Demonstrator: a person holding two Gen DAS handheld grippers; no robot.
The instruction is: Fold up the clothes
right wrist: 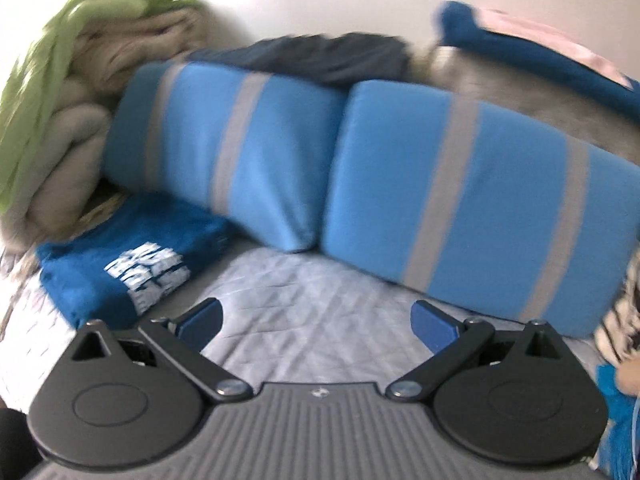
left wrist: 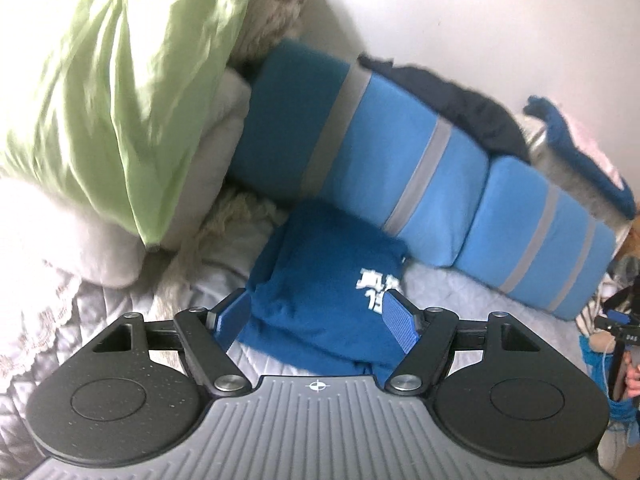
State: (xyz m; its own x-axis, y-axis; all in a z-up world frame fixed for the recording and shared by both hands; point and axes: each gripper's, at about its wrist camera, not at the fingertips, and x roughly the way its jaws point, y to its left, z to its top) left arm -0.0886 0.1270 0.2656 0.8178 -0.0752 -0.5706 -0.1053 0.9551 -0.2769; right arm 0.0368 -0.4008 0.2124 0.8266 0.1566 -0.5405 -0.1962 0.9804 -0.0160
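Two hand-held grippers are working over a bed covered with a pale grey quilted bedspread [right wrist: 304, 280]. The folded blue T-shirt [left wrist: 320, 280], the task's garment, is lying on the bedspread with its white lettering facing up, just in front of the blue striped cushions [left wrist: 400, 160] and to the right of the stacked bedding.

Left gripper [left wrist: 318, 318]: its jaws are standing fairly wide, and nothing is being clamped. In the left wrist view the near edge of the T-shirt is showing between the two blue pads [left wrist: 400, 318]. Whether the pads are touching the cloth cannot be told; the fabric is lying flat and is not being pinched or lifted.

Right gripper [right wrist: 316, 322]: its jaws are spread wide and empty. Only bare bedspread is showing between the fingers. In this view the T-shirt [right wrist: 128, 260] is lying at the left, apart from the gripper.

Surroundings:
- Two blue striped cushions are leaning end to end along the white wall [left wrist: 480, 20] at the far side of the bed.
- A dark navy garment [left wrist: 452, 100] is draped on top of the cushions.
- A light green pillow [left wrist: 104, 92] is resting on beige bedding [left wrist: 224, 120] at the far left.
- A darker blue cloth [right wrist: 520, 48] is lying at the far right, beyond the cushions.

Both views are blurred, the right wrist view more strongly.
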